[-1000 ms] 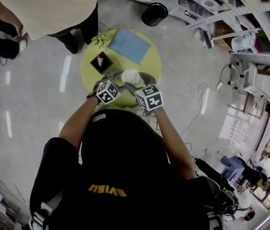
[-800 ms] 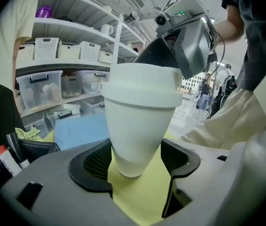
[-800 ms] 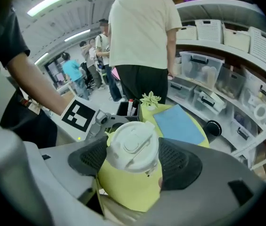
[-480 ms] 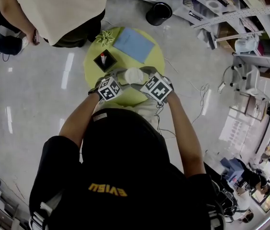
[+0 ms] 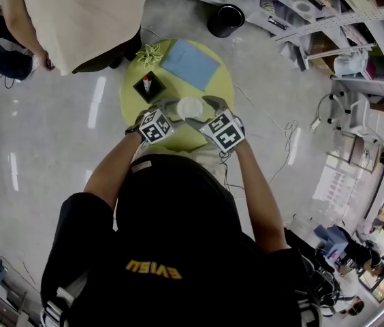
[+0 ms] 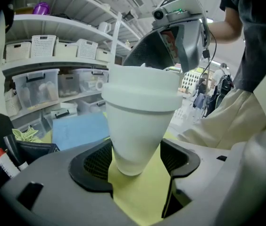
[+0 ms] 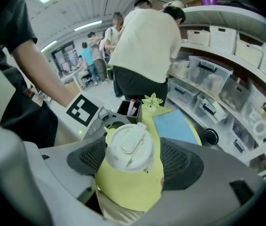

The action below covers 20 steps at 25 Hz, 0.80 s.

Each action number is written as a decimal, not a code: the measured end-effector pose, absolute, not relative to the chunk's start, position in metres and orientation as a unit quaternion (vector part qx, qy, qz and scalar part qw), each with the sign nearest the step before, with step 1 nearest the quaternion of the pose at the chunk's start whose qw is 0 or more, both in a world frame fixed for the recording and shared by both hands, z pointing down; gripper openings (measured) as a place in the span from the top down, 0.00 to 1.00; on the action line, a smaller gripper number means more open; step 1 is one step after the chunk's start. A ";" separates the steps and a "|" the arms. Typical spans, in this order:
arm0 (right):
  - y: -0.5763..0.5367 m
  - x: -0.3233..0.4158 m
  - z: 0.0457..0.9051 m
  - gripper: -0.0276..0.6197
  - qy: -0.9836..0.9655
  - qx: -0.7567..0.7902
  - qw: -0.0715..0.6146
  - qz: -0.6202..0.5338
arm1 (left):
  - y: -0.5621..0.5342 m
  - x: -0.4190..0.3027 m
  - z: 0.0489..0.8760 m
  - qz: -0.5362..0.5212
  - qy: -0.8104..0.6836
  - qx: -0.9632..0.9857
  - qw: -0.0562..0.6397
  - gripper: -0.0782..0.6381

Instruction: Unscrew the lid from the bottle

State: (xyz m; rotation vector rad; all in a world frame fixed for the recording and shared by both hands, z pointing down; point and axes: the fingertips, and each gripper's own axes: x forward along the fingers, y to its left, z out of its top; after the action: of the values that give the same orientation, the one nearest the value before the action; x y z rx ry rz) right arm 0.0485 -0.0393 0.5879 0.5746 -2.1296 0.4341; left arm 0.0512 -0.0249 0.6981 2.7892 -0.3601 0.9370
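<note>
While the left claw (image 6: 135, 161) clamps the white bottle (image 6: 140, 117) over the yellow table (image 6: 137, 197), the right claw (image 7: 134, 160), its jaws just opened loosely around the lid (image 7: 129, 147), should close squarely before twisting.

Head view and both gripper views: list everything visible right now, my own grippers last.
bottle: one, white, tapered, in the left gripper
lid: one, white, on the bottle
table: one, yellow-green, round
folder: one, blue, table's far side
pen holder: one, black, on the table
paper plant: one, green, table's far edge
bin: one, black, floor beyond the table
bystander: one, cream top, beyond the table
left gripper: shut on the bottle's lower body
right gripper: jaws just been opening, lid between them, one pad clear
</note>
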 end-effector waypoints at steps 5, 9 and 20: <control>-0.054 0.054 0.572 0.40 -0.841 0.359 0.334 0.228 | -0.025 0.050 0.700 0.313 -0.124 0.937 0.090 0.43; -0.049 0.058 0.578 0.42 -0.814 0.421 0.314 0.249 | -0.025 0.050 0.702 0.311 -0.125 0.938 0.090 0.43; -0.035 0.053 0.600 0.47 -0.796 0.430 0.352 0.238 | -0.023 0.051 0.699 0.313 -0.125 0.937 0.095 0.43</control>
State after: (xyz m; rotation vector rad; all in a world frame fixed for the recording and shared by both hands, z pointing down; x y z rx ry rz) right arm 0.0529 -0.0350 0.6000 1.1140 -2.0615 0.6168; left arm 0.0511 -0.0231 0.6994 2.7776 -0.3701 0.9285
